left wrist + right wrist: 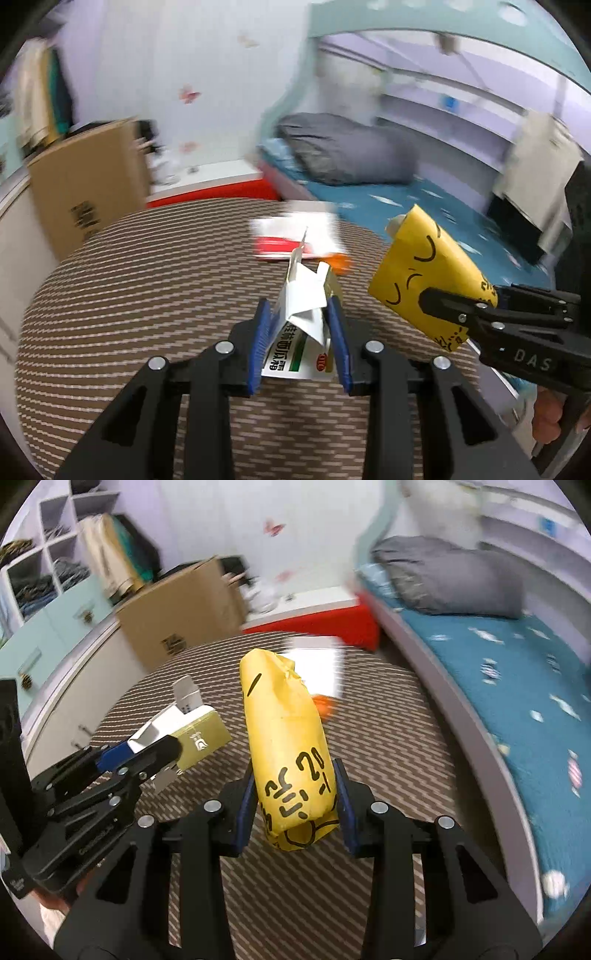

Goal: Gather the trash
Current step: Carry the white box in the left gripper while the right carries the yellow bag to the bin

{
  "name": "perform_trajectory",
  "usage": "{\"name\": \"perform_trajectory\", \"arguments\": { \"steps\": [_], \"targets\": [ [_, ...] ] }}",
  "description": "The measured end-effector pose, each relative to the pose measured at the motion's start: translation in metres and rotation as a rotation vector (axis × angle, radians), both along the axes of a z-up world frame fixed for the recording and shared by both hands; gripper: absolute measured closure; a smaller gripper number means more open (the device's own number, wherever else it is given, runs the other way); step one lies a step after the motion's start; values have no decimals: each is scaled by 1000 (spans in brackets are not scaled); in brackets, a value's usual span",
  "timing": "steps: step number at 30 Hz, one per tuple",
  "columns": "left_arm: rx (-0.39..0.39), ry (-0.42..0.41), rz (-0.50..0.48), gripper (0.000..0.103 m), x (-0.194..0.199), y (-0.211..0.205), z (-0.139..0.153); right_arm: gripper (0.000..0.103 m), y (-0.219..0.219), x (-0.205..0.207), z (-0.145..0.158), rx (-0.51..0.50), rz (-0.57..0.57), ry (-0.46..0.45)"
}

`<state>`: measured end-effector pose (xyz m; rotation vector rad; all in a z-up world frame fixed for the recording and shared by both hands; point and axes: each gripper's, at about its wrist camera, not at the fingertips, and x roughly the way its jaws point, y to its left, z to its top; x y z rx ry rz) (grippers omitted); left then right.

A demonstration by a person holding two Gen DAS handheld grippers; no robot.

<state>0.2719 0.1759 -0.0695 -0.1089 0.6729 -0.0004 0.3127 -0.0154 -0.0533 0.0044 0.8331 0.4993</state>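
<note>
My left gripper (300, 314) is shut on a crumpled white and gold medicine box (303, 314), held above the round striped table (129, 295). The box also shows in the right wrist view (188, 734), held by the left gripper (147, 753). My right gripper (295, 794) is shut on a yellow wrapper with black writing (288, 738). The wrapper shows at the right in the left wrist view (424, 269), held by the right gripper (458, 310). A white and red packet (295, 236) and a small orange thing (340, 262) lie on the table beyond.
A cardboard box (85, 184) stands at the left beside a cabinet. A red and white low box (314, 620) sits behind the table. A bed with a blue sheet (498, 686) and a grey pillow (443, 579) runs along the right.
</note>
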Motion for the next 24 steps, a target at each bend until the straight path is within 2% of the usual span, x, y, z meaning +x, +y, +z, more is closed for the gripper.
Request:
{"name": "perform_trajectory", "arguments": {
  "steps": [5, 11, 15, 21, 23, 24],
  "targets": [
    [-13, -12, -219, 72, -4, -102, -1, 65, -107, -41, -10, -19, -213, 10],
    [-25, 30, -506, 72, -20, -235, -25, 64, -252, -102, -48, -25, -537, 107],
    [-18, 123, -677, 72, -39, -318, -62, 64, -330, -141, -84, -6, -740, 186],
    [67, 273, -874, 72, -69, -432, -127, 63, -412, -201, -141, 38, -980, 303],
    [88, 281, -899, 68, -73, -458, -143, 63, -429, -213, -157, 75, -1018, 344],
    [95, 281, -901, 61, -74, -465, -148, 63, -435, -216, -164, 84, -1029, 359]
  ]
}}
